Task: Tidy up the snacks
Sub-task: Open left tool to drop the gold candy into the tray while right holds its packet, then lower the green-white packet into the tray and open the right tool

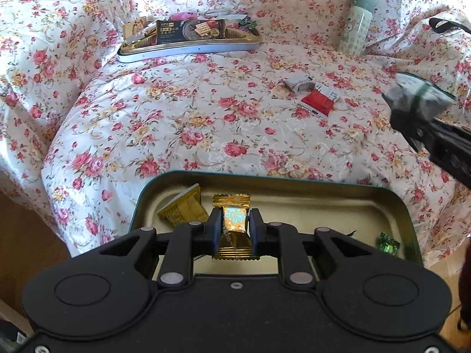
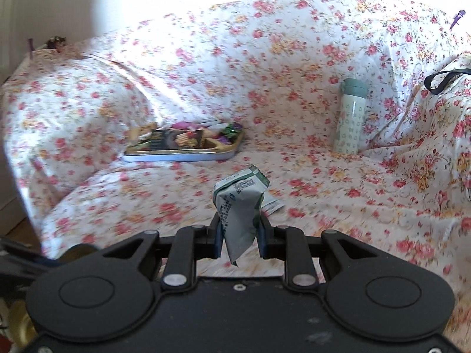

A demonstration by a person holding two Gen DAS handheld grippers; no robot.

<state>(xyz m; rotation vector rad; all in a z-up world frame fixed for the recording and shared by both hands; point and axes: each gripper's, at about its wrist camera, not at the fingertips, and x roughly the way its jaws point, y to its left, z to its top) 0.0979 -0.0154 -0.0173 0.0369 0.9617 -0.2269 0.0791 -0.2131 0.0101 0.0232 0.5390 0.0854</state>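
Left claw [image 1: 235, 229] angled steeply down, pinching gold candy packet [image 1: 234, 220] over near green tin [image 1: 294, 181]. Right claw [image 2: 240, 234] shallower, pinching one grey-green wrapper [image 2: 240, 203] above floral bedspread [image 2: 294, 153]. Two packets loose mid-bed.

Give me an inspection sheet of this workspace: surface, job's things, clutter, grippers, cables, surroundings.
Surface: floral sheet over a sofa, wrinkled.
Job's things: near tin holds a yellow packet and a green candy; far tray full of snacks; grey packet and red packet loose on the sheet.
Clutter: green bottle leaning at the sofa back; black strap on the right arm.
Grippers: left gripper shut on a gold packet above the near tin; right gripper shut on a green-grey packet, held off the sheet.
Cables: nothing seen.
Surroundings: wood floor on the left.
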